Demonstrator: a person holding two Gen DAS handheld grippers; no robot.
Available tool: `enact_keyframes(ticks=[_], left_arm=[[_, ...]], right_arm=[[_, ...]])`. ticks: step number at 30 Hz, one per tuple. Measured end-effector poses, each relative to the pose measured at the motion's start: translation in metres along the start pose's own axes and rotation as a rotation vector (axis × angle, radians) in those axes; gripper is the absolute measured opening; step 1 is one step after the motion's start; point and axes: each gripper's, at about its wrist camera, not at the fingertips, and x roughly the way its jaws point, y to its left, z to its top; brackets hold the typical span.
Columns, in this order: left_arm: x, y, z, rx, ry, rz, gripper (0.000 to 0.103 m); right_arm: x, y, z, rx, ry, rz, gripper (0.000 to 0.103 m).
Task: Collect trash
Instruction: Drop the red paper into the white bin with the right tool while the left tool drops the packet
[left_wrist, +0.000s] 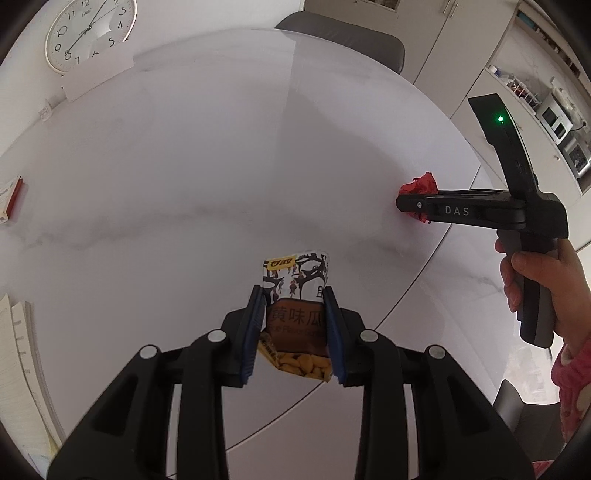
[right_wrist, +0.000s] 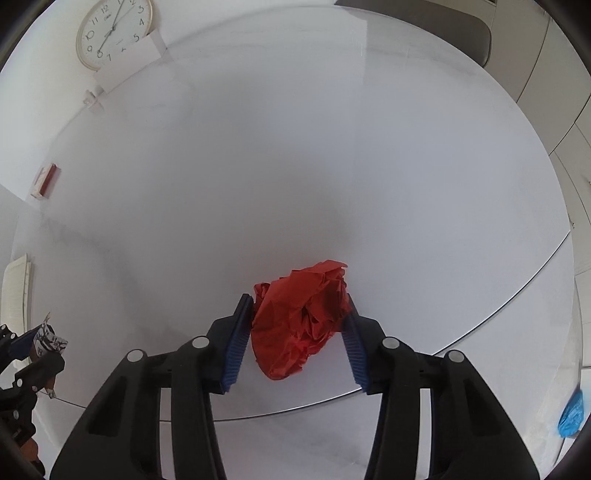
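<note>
A wide white marble worktop (left_wrist: 184, 166) fills both views, with a wall clock (left_wrist: 88, 33) far left and a grey chair (left_wrist: 343, 40) beyond the far edge. Near the middle, the left tongs (left_wrist: 293, 325) are clenched on a snack packet (left_wrist: 295, 314), its long axis pointing away along the fingers. To the right, near the worktop's edge, the right tongs (right_wrist: 295, 332) grip a crumpled red paper ball (right_wrist: 299, 321). A small red-edged box (left_wrist: 11, 199) lies far left, well apart. No bin is visible, and nothing blocks either load.
</note>
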Motion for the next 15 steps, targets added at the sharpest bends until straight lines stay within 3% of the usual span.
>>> enact_keyframes(ticks=[7,15], left_arm=[[-0.022,-0.038,-0.008,0.029,-0.023,-0.034,0.031],[-0.031,-0.122,-0.024,0.132,0.005,-0.111,0.031]], right_arm=[[-0.044,-0.024,-0.022,0.035,-0.051,0.049,0.046],[-0.127,-0.086,-0.108,0.127,-0.101,0.042,0.046]])
